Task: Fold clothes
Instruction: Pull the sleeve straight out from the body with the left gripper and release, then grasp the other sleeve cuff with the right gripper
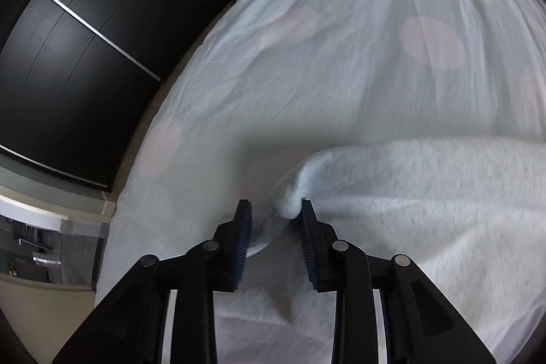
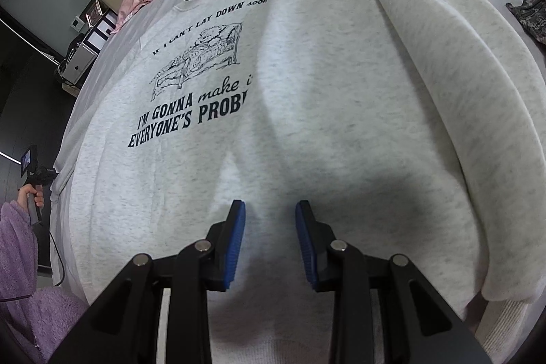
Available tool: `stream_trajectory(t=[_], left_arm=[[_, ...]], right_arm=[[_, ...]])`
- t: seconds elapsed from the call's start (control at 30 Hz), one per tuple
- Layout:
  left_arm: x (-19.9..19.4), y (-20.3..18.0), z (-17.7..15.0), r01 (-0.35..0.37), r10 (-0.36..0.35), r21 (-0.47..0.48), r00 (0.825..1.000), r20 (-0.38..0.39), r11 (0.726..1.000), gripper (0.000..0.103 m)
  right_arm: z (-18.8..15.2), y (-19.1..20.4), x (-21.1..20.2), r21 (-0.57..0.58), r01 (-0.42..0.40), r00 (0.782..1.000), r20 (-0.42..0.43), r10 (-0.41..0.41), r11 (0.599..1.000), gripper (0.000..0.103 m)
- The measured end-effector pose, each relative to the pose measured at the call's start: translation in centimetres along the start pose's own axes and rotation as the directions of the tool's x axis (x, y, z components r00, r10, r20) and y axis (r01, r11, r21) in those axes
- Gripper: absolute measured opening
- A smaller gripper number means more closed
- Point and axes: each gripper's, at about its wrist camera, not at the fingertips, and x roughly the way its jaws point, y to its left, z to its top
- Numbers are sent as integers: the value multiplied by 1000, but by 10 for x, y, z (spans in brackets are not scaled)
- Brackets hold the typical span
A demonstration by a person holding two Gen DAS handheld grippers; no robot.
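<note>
Currently the grey sweatshirt (image 2: pixel 307 98) is spread on the bed sheet (image 1: pixel 341 57), one side folded in. Left gripper (image 1: pixel 276 210) is parted around a fleecy corner, unclamped; right gripper (image 2: pixel 269 210) is parted, empty. Soft, floppy, light fabric is expected; hems and corners are best pinched.

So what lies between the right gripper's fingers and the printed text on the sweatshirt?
Only plain grey sweatshirt fabric, a little creased, lies between the right gripper and the printed text. The right wrist view shows it.
</note>
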Motion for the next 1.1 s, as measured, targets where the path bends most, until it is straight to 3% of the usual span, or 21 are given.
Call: stream_trajectory(t=[0.2,0.3,0.4,0.5,0.53,0.6,0.7,0.8,0.9,0.93,0.97,1.0,1.1], left_arm=[[-65,23,-41,58,-54,-53,995,83,997,39],[-110,16,-66,126,-120,-28,982,142,992,39],[-162,-5,-89,192,-191,13,962,195,981,39],[-212,-31,-111,256,-266,73,935,232,964,39],[-230,-42,-118,270,-286,97,927,244,958,39],[-264,-63,-132,296,-325,144,908,264,944,39],[-306,-93,-149,354,-401,204,873,277,913,39],[-350,-123,-170,406,-475,270,833,284,873,39],[-382,-151,-189,422,-523,351,805,280,836,39],[-392,-159,-196,421,-534,377,798,279,825,39],[-400,-167,-201,418,-544,401,792,278,815,39],[-406,-171,-207,413,-549,421,787,282,808,39],[-420,-180,-220,388,-548,455,781,299,802,39]], right_arm=[[-2,7,-35,-45,0,992,128,5,999,30],[-5,6,-50,-38,32,984,174,-25,999,30],[-9,1,-65,-22,134,972,200,-127,991,30],[-16,-8,-84,13,240,944,228,-237,971,31],[-18,-13,-92,28,278,931,237,-276,960,34],[-24,-25,-107,64,314,915,245,-320,947,59],[-32,-54,-122,128,318,920,197,-338,939,68],[-38,-84,-115,217,257,954,95,-283,942,68],[-43,-100,-101,263,212,974,22,-225,941,68],[-43,-102,-100,270,222,972,19,-235,937,67],[-44,-104,-99,278,232,969,16,-246,932,57],[-45,-107,-101,293,245,965,19,-262,924,40],[-47,-118,-104,343,219,970,26,-243,913,17]])
